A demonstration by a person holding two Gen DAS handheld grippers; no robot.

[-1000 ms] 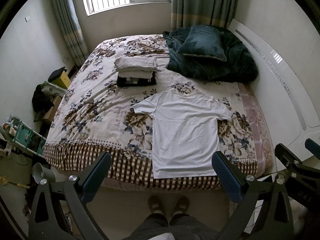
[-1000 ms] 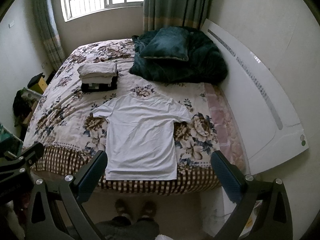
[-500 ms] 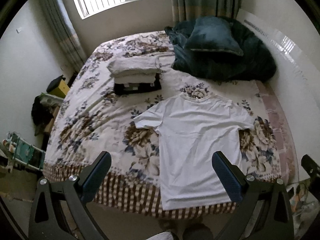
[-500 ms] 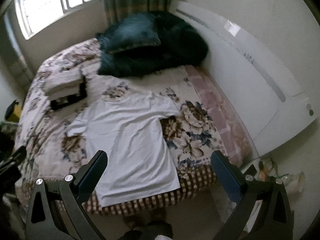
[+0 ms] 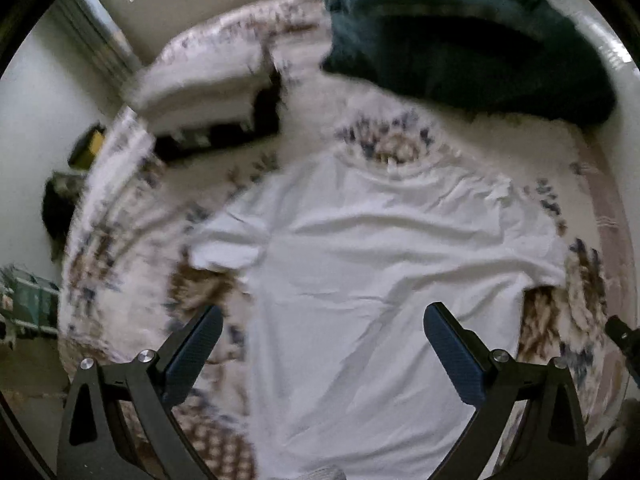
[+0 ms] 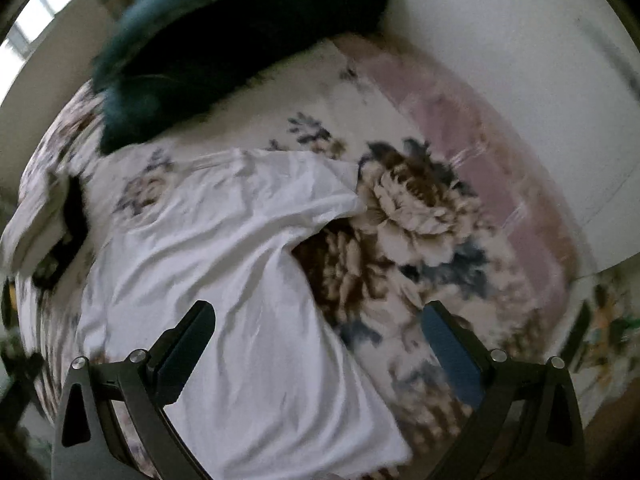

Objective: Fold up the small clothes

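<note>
A white T-shirt (image 5: 372, 280) lies flat, front up, on the floral bedspread (image 5: 120, 240), collar toward the far side. It also shows in the right wrist view (image 6: 224, 280), with its right sleeve (image 6: 320, 188) spread on the flowers. My left gripper (image 5: 322, 348) is open and empty, hovering above the shirt's lower body. My right gripper (image 6: 316, 344) is open and empty, above the shirt's right side edge. Both views are blurred by motion.
A stack of folded clothes (image 5: 200, 92) sits at the far left of the bed. A dark green quilt and pillow (image 5: 460, 40) lie at the far right. A white headboard (image 6: 520, 100) runs along the right side of the bed.
Both grippers have moved forward and down toward the bed; the shirt now fills much more of each view. Both grippers stay open. The shirt has not moved.
</note>
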